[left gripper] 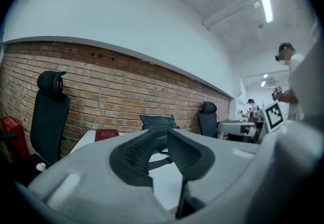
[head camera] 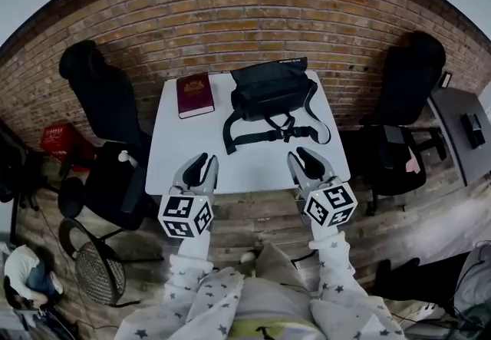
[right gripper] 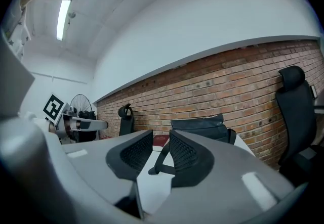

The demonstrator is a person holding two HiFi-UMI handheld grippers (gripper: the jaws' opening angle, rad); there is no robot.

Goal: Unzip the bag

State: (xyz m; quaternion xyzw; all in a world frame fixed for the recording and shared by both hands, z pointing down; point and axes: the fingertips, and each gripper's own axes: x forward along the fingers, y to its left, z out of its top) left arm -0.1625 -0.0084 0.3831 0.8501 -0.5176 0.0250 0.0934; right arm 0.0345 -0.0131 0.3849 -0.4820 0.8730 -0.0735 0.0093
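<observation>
A black bag [head camera: 270,89] stands at the far side of the white table [head camera: 230,162], against the brick wall. Its strap [head camera: 276,133] with a buckle lies looped on the tabletop in front of it. Both grippers hover over the table's near edge, well short of the bag. My left gripper [head camera: 202,164] is open with nothing between its pads, and my right gripper [head camera: 304,158] is open and empty too. In the left gripper view the bag [left gripper: 158,122] shows beyond the gripper [left gripper: 161,134]. The right gripper view shows the bag [right gripper: 200,126] and strap [right gripper: 161,160] past the gripper [right gripper: 161,139].
A dark red book [head camera: 195,94] lies on the table left of the bag. Black office chairs stand at the left [head camera: 103,100] and at the right [head camera: 406,77]. A grey desk [head camera: 460,131] is at far right, a red crate [head camera: 60,139] at far left.
</observation>
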